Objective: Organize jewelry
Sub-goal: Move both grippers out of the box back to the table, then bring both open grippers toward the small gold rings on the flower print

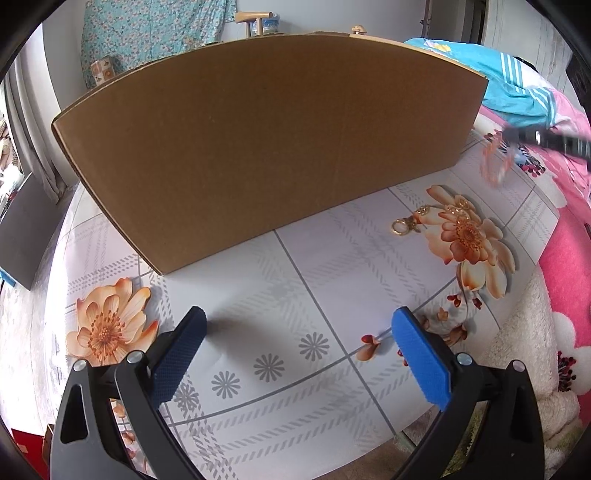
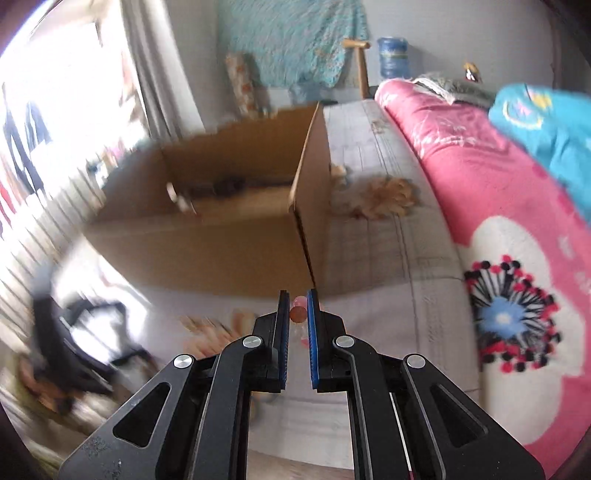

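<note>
My right gripper [image 2: 297, 293] is shut on a pink and orange bead bracelet [image 2: 298, 313], held above the table just in front of the open cardboard box [image 2: 229, 236]. Dark items [image 2: 225, 186] lie blurred inside the box. In the left wrist view that gripper [image 1: 546, 138] shows blurred at the far right, and the bracelet [image 1: 495, 162] dangles below it beside the box [image 1: 258, 147]. A gold clasp chain [image 1: 406, 223] and more gold jewelry [image 1: 460, 210] lie on the floral tablecloth [image 1: 332, 266]. My left gripper [image 1: 299, 315] hovers open over the cloth, nothing between its fingers.
A pink flowered blanket [image 2: 498, 206] and a turquoise garment [image 2: 546, 136] lie along the right side of the table. A cream fleece [image 1: 524, 354] borders the cloth's right edge. A wall with turquoise fabric [image 1: 155, 33] stands behind the box.
</note>
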`<state>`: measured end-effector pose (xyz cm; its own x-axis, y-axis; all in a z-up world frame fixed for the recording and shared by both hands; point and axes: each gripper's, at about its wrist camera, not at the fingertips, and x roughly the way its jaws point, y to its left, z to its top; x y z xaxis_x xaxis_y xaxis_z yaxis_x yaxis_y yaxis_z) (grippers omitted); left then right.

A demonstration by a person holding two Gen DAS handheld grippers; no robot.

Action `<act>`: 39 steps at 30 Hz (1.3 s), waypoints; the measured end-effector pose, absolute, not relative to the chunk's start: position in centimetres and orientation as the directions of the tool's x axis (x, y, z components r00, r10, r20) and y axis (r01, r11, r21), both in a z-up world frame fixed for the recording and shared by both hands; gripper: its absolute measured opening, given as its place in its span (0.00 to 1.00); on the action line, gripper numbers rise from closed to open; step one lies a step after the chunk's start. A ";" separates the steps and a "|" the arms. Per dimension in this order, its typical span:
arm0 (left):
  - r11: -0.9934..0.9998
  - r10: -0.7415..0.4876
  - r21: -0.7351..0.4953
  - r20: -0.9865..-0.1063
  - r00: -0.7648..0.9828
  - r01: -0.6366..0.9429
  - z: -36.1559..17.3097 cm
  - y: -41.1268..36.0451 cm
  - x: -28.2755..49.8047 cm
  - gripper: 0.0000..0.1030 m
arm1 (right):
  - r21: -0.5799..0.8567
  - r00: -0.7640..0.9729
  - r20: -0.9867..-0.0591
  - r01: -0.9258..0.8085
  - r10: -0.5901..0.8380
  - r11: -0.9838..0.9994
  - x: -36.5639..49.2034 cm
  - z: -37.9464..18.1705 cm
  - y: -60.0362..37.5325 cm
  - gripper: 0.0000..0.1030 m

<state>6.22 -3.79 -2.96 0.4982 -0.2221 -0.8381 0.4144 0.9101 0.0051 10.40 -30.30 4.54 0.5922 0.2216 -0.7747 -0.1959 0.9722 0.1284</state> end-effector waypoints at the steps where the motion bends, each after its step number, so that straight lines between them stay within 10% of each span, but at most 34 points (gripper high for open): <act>1: 0.910 -0.221 0.006 -0.839 0.498 0.414 -3.0 -3.8 6.1 0.96 | 0.098 0.581 -0.789 -0.204 0.201 0.974 10.1 3.7 -29.8 0.07; 12: 0.912 -0.215 0.006 -0.844 0.491 0.410 -2.8 -4.0 6.2 0.96 | 0.115 0.551 -0.817 -0.129 0.167 0.985 6.6 1.8 -31.8 0.14; 23: 0.915 -0.212 0.007 -0.842 0.495 0.404 -3.0 -3.8 6.1 0.96 | 0.094 0.626 -0.770 -0.079 0.123 0.992 5.9 4.6 -31.1 0.87; 39: 0.907 -0.247 -0.006 -0.818 0.519 0.422 -2.0 -3.8 6.1 0.95 | -0.035 0.693 -0.720 -0.054 0.013 0.998 6.6 3.3 -27.6 0.92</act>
<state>6.10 -3.82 -1.96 0.5190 -0.2467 -0.8184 0.4217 0.9067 -0.0059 6.55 -27.57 3.29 0.6933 0.0129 -0.7205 -0.0545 0.9979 -0.0346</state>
